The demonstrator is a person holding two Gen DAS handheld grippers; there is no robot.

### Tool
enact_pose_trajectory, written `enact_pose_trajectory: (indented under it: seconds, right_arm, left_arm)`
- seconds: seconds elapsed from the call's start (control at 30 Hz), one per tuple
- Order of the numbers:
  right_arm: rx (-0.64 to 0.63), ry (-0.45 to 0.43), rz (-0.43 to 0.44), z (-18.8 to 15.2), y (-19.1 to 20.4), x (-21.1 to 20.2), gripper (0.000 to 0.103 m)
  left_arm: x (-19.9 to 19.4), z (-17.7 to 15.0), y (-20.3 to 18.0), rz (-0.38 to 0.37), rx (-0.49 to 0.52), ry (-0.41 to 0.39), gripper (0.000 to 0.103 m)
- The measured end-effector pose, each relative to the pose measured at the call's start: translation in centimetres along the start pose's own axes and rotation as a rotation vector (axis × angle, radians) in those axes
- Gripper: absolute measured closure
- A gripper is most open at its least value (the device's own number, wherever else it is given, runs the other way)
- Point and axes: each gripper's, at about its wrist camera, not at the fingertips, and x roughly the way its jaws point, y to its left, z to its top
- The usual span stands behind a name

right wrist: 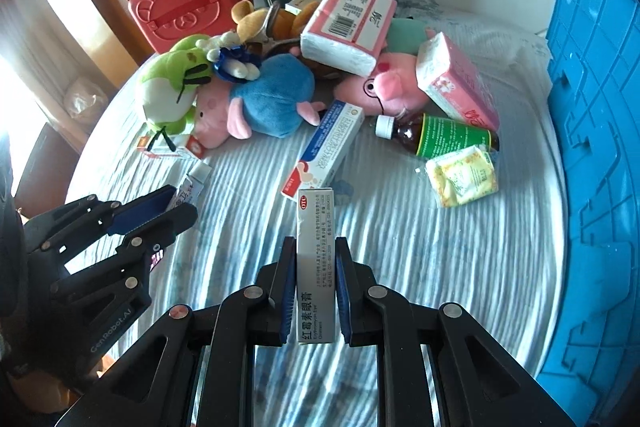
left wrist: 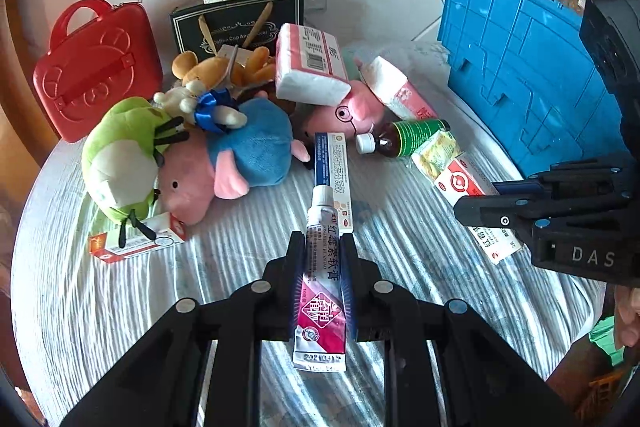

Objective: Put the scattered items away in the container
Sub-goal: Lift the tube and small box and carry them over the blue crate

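Note:
My left gripper (left wrist: 322, 247) is shut on a white and pink ointment tube (left wrist: 322, 279) above the striped cloth. It shows at the left of the right wrist view (right wrist: 176, 205) with the tube (right wrist: 192, 185) sticking out. My right gripper (right wrist: 316, 251) is shut on a grey ointment box (right wrist: 316, 267). It shows at the right of the left wrist view (left wrist: 480, 203). A blue crate (left wrist: 532, 83) stands at the right, also in the right wrist view (right wrist: 596, 147). A long white and blue box (left wrist: 332, 167) lies ahead.
A pile lies at the back: plush toys (left wrist: 224, 155), tissue packs (left wrist: 312, 67), a brown bottle (left wrist: 408, 139), a yellow packet (right wrist: 462, 175), a red case (left wrist: 92, 67), a black gift bag (left wrist: 240, 23), and small red and white boxes (left wrist: 140, 239).

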Motion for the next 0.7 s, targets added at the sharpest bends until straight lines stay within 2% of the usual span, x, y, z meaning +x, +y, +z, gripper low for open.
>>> enact_pose_trajectory:
  seconds: [0.2,0.7]
  right_arm:
    - [-0.014,-0.049,0.02,1.1,1.5,-3.5,0.085]
    - [-0.062,-0.2,0.079,3.9,3.6,-12.9,0.085]
  left_arm:
    - [-3.3,1.9,1.0,0.025,-0.023,-0.012,0.086]
    - [-13.5,8.1,1.5,0.077,-0.011,-0.15,0.086]
